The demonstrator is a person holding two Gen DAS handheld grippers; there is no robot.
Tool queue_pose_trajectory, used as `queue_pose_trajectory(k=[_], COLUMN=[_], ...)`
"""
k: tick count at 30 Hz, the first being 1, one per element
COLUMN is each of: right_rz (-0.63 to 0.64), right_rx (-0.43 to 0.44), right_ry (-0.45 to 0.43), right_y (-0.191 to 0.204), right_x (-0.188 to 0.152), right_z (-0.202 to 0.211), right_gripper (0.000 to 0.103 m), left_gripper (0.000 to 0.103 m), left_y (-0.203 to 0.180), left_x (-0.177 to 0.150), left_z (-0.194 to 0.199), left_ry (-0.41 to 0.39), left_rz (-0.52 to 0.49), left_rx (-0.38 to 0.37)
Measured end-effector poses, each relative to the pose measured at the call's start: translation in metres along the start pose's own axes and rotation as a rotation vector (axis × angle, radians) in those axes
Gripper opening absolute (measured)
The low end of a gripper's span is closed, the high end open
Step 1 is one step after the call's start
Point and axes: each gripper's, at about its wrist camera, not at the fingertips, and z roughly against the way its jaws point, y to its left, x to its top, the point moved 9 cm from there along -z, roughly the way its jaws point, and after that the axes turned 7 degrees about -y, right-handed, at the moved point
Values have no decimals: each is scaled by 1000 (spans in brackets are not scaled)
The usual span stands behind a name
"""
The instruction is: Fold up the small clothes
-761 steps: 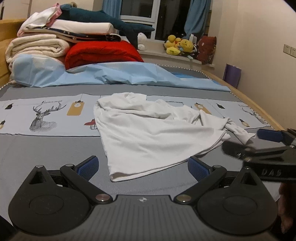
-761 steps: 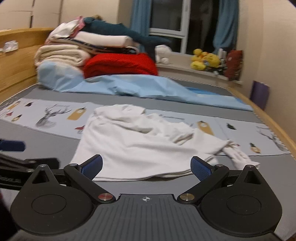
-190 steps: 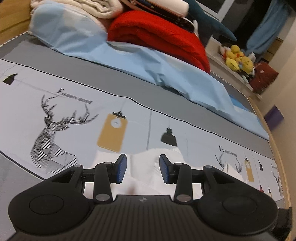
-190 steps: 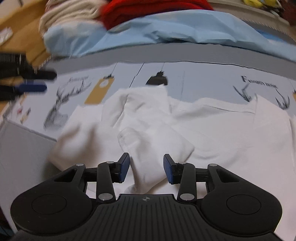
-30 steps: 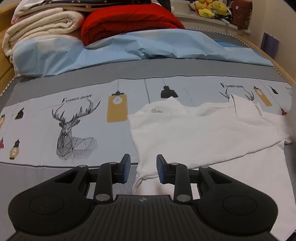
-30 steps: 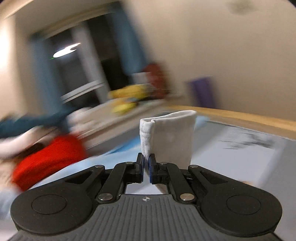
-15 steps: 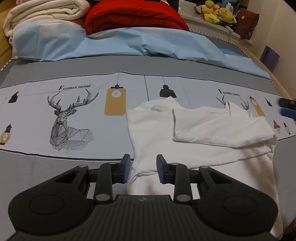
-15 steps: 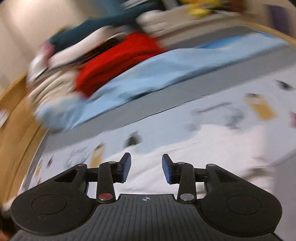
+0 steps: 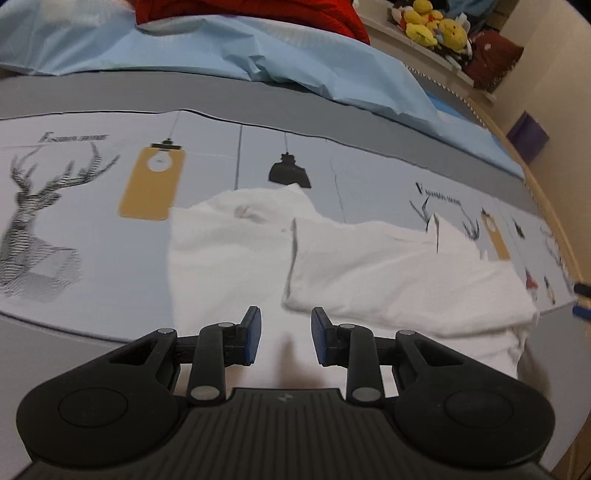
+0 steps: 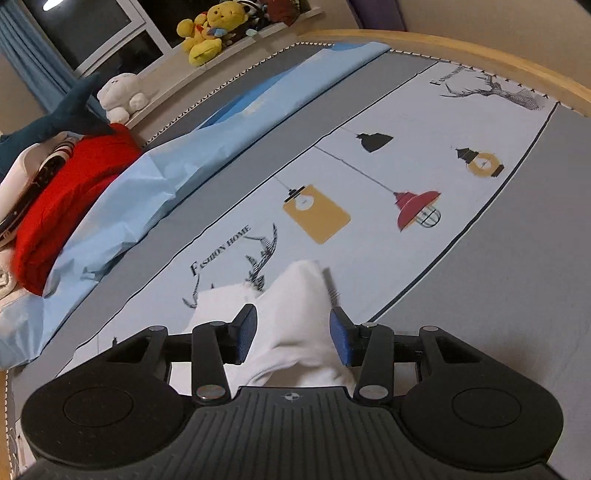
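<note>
A white garment (image 9: 229, 251) lies on the printed bedspread (image 9: 92, 192), with one side folded across its middle (image 9: 388, 273). My left gripper (image 9: 285, 338) is open and empty, low over the garment's near part. In the right wrist view my right gripper (image 10: 293, 334) is open over a raised white fold of the garment (image 10: 295, 302), which lies between the fingers without being pinched. The right gripper's blue tip shows at the far right edge of the left wrist view (image 9: 583, 308).
A light blue sheet (image 9: 221, 48) and red blanket (image 10: 62, 192) lie along the far side. Plush toys (image 10: 205, 29) sit on the sill beyond. The wooden bed rail (image 10: 461, 51) curves along the edge. A purple item (image 9: 528, 136) stands by the wall.
The right gripper has let go of the white cloth it held shut a second ago and now stands open over the garment's right end. The left gripper moved in closer over the garment.
</note>
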Motion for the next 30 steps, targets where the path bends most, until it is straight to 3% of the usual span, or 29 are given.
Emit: queue_pose_trajectory(k=[6, 15, 17, 19, 22, 25, 27, 29, 30], right_rz=[5, 36, 69, 112, 153, 166, 165, 165, 172], right_rx=[-9, -19, -18, -17, 4, 5, 11, 20, 25], right_ry=[16, 34, 57, 96, 164, 185, 182, 183, 185], right_y=[-8, -24, -24, -24, -21, -17, -12, -7, -3], right_x=[9, 11, 7, -1, -15, -20, -20, -20, -22], right_z=[-16, -20, -25, -31, -39, -41, -40, -40, -41], right_gripper=[46, 47, 46, 46, 46, 46, 47, 48, 49], left_gripper=[34, 32, 6, 4, 3, 3, 5, 12, 12], left_y=[-2, -11, -15, -18, -22, -10, 3, 22, 29], left_x=[7, -1, 0, 9, 41, 63, 56, 40, 39], left_z=[-40, -82, -81, -69, -25, 25, 41, 47, 54], left_ry=[-31, -16, 1, -15, -110, -149, -97, 1, -8], left_rz=[4, -14, -40, -74, -77, -72, -72, -82, -75], left_rx=[6, 12, -6, -9, -39, 27, 78, 190, 237])
